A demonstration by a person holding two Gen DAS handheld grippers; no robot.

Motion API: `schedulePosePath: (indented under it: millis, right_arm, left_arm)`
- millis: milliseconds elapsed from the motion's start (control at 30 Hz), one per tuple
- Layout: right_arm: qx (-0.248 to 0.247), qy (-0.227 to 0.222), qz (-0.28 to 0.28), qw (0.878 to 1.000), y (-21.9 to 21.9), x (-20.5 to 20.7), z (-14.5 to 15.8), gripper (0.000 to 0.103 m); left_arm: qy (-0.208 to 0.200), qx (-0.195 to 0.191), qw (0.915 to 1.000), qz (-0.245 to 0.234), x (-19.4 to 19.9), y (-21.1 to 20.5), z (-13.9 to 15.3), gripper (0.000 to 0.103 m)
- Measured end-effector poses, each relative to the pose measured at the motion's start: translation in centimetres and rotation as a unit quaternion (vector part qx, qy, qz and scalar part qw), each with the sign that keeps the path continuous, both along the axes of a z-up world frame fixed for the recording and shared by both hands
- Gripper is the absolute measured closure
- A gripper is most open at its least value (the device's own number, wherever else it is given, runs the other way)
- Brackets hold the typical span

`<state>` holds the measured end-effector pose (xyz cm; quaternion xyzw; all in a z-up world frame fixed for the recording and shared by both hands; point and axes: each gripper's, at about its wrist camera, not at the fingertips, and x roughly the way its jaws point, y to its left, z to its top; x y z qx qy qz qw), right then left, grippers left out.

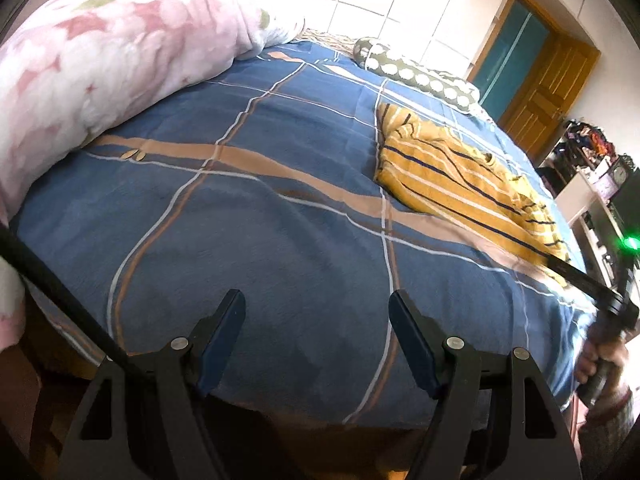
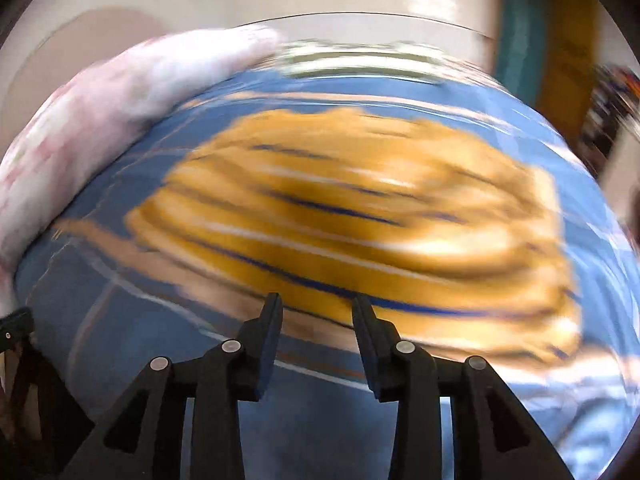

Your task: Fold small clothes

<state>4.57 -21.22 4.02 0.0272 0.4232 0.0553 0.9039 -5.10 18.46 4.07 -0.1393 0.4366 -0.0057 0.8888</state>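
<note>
Left wrist view
Bed: blue plaid bedsheet (image 1: 280, 208) with tan and white lines fills the centre of the frame.
Garment: a mustard-yellow striped top (image 1: 452, 176) lies crumpled on the sheet, right of centre, well apart from the near fingers.
Left gripper (image 1: 316, 320): low centre of the frame; jaws stand wide apart, nothing between them, bare sheet beyond.
Quilt: pink floral quilt (image 1: 120, 48) heaped along the upper left.
Pillow: grey pillow with white spots (image 1: 420, 72) at the top, beyond the garment.
Door: wooden door (image 1: 548, 88) at the upper right.
Right hand (image 1: 600, 364): far right edge, grips the handle of the other tool, whose dark bar reaches toward the garment's lower right edge.

Right wrist view
Picture quality: heavily smeared by motion; fine detail cannot be told.
Garment: the yellow striped top (image 2: 360, 216) spreads across the middle of the frame, its near hem just above the fingertips.
Right gripper (image 2: 316, 308): low centre; jaws parted with a moderate gap, holding nothing; whether the tips touch the cloth cannot be told.
Quilt: pink blur at the left (image 2: 80, 128).

Judgement
Step in hand: approach, before any grasp; the garment looks unfolded and bunched.
Next move calls for: the right jaws to close on the near hem, the left gripper to travel right to a second edge, then both to spread the cloth flat before the first fold.
</note>
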Motion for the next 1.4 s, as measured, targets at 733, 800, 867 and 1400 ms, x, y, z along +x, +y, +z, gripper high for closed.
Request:
schedulePosePath:
  millis: [733,800,867,1400]
  right_arm:
    - [0.152,-0.008,-0.166,0.974,-20.1,0.6,-0.8,0.053]
    - [0.194,-0.006,-0.155,0.969,-19.0,1.2,-1.4,0.051]
    - [0.218,-0.004,-0.153,0.964,-18.4,1.7,-1.9,0.049]
    - [0.329,0.034,-0.149,0.932,-14.5,6.5,-5.6,0.082]
  left_arm:
    - [0.004,0.107,0.9942,0.013,12.6,-1.5,-1.9,0.023]
    - [0.012,0.098,0.9951,0.006,12.7,-1.7,-3.2,0.023]
    - [0.020,0.096,0.9952,0.005,12.7,-1.7,-4.4,0.023]
    - [-0.022,0.115,0.9931,-0.012,12.0,-2.3,-5.3,0.011]
